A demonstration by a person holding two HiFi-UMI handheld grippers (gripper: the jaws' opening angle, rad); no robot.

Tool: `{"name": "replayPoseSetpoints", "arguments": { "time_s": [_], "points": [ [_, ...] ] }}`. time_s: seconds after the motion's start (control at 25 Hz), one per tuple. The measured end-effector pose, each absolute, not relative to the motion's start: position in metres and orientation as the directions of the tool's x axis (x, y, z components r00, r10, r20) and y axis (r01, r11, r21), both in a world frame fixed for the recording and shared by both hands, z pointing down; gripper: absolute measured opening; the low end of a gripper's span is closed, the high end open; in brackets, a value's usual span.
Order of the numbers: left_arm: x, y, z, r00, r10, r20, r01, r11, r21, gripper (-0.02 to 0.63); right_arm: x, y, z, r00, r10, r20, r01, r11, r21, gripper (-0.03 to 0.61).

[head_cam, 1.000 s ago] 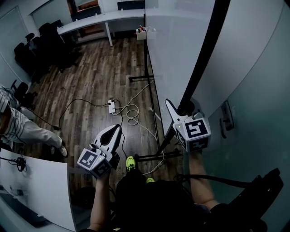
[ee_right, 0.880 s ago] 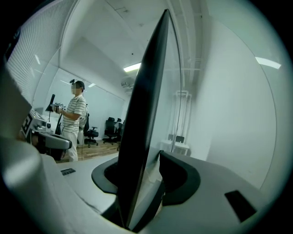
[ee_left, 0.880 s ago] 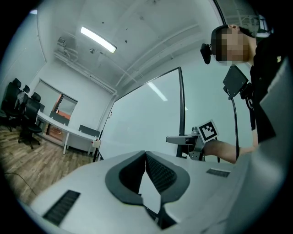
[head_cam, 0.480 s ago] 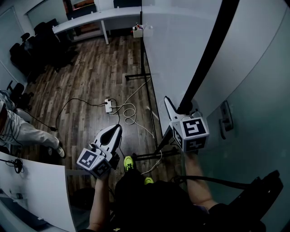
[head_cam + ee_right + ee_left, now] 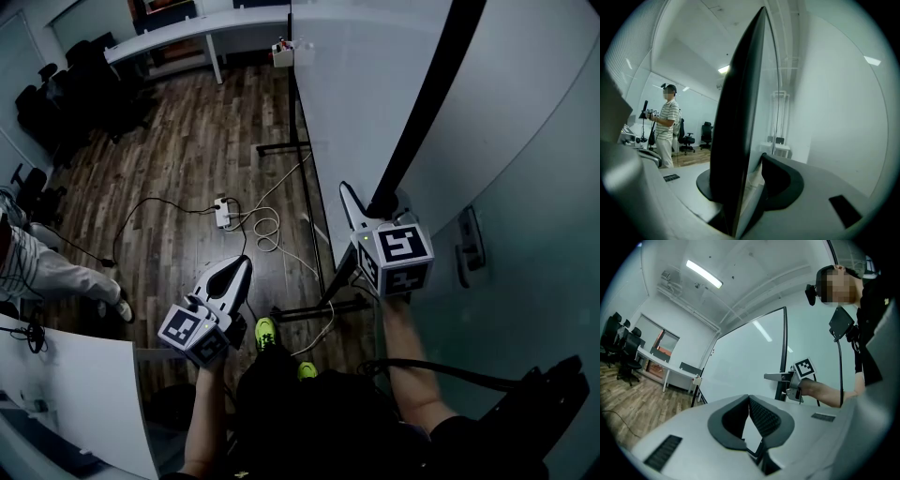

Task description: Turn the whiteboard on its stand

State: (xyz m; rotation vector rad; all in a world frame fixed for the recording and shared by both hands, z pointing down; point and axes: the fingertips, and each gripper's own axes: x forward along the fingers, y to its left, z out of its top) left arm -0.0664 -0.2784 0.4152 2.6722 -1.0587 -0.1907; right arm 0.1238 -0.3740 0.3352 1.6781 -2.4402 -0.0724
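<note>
The whiteboard stands on a black wheeled stand, its black side frame running up the head view. My right gripper is at the lower end of that frame. In the right gripper view the frame runs between the jaws of the right gripper, which are closing; a gap still shows at the right pad. My left gripper hangs low to the left, away from the board, shut and holding nothing. The left gripper view shows its own tips and the board beyond.
A power strip with looped cables lies on the wooden floor beside the stand. A long white desk and black office chairs stand at the back left. A person stands left. A glass wall is close on the right.
My right gripper has crept a little up and forward along the board's black frame. The left gripper has stayed where it was.
</note>
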Motion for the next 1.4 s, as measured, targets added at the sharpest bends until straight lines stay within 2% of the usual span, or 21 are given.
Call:
{"name": "replayPoseSetpoints", "arguments": {
  "time_s": [1.4],
  "points": [
    [-0.111, -0.329, 0.424, 0.707, -0.707, -0.019, -0.670, -0.679, 0.300, -0.006, 0.121, -0.493, 0.340, -0.317, -0.941, 0.115, -0.935, 0.331, 0.127, 0.141]
  ]
}}
